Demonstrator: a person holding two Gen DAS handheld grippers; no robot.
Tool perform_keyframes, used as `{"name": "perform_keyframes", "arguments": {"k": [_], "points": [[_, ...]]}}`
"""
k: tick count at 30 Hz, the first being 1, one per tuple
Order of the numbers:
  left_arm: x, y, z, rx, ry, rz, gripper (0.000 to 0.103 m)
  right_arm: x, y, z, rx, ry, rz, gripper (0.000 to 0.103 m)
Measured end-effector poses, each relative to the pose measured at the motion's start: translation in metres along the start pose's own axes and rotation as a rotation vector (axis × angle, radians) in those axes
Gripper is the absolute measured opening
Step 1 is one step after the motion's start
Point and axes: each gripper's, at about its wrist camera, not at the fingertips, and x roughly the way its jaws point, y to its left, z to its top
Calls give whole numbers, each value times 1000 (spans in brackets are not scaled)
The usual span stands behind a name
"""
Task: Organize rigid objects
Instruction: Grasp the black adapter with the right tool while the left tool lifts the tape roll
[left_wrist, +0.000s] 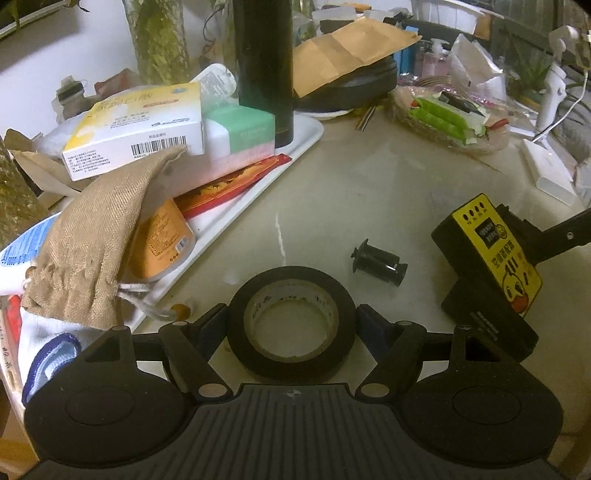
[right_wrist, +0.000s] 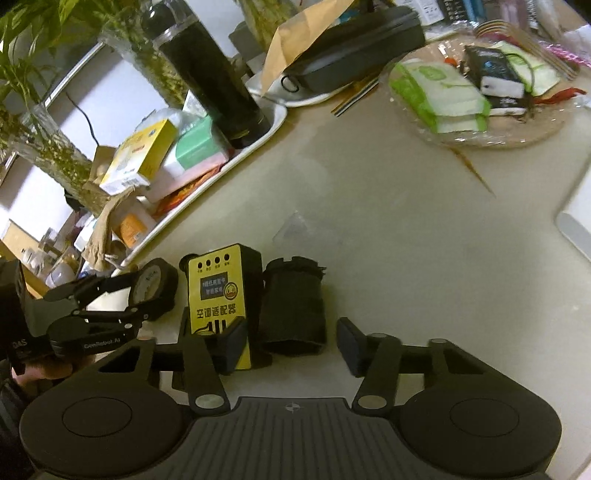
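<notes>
Pale tabletop (left_wrist: 351, 192), cluttered at its far side; we took the yellow-faced adapter (right_wrist: 218, 295) as our landmark.

- Item 1, black tape roll (left_wrist: 291, 280): lay flat just left of the adapter, at the near edge of the table. The left gripper (left_wrist: 293, 317) had clenched on it, one pad against each side of the roll.
- Item 2, adapter: stood near the table's front edge, label up.
- Item 3, dark bundle (right_wrist: 291, 306): touching the adapter's right side. We could not tell what it was.
- Item 4, small black spool (left_wrist: 380, 266): just beyond the adapter on its left, loose on the table.
- Item 5, white tray (left_wrist: 236, 225): well to the adapter's far left, already piled with boxes, a burlap pouch and a tall dark flask.
- The right gripper (right_wrist: 293, 341) straddled the bundle and the adapter's right edge. Its left finger lay over the adapter's yellow face; its right finger stood clear of the bundle, so we judged it released, gripping nothing.

Step in hand, in our judgement: the roll was secured and a second pick was being lined up. Next, the right fingers would need to settle on one item alone, since they spanned two. The roll would need lifting toward the tray, where free room looked scarce.
</notes>
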Motion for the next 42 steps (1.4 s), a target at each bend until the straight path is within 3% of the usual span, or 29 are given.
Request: {"name": "perform_keyframes", "arguments": {"k": [6, 15, 21, 31, 42], "points": [[0, 3, -1, -20, -17, -8, 73, -3, -3, 0, 39, 1, 5, 43], [-7, -7, -3, 13, -27, -27, 72, -21, 30, -6, -141, -42, -155, 43], [-10, -9, 0, 7, -33, -39, 72, -14, 32, -12, -188, 0, -242, 43], [-15, -11, 6, -10, -50, -49, 72, 1, 31, -10, -189, 22, -265, 44], [-38, -11, 9, -51, -76, -56, 72, -10, 40, -17, -202, 11, -270, 43]]}}
